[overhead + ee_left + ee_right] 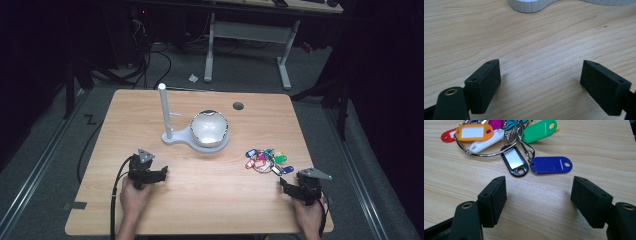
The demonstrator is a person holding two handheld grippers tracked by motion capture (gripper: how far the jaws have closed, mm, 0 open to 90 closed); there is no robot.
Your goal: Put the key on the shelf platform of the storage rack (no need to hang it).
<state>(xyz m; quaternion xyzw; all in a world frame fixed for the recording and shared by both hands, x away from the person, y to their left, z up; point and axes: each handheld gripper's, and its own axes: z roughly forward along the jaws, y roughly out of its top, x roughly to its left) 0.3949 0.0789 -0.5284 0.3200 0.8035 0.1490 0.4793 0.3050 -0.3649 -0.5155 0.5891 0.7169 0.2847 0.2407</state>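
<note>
— So, how will the key tags (506,142) handle?
— Light, loose, slippery; they lie on the desk (200,200) just ahead of your right hand-held gripper (539,197), jaws wide apart, nothing between. Pinch the wire ring (486,151).

Right gripper (283,183) near key tags (265,160); left gripper (162,171) well apart.

Bunch of coloured key tags (266,161) on a wire ring, lying flat, table's right side
</note>
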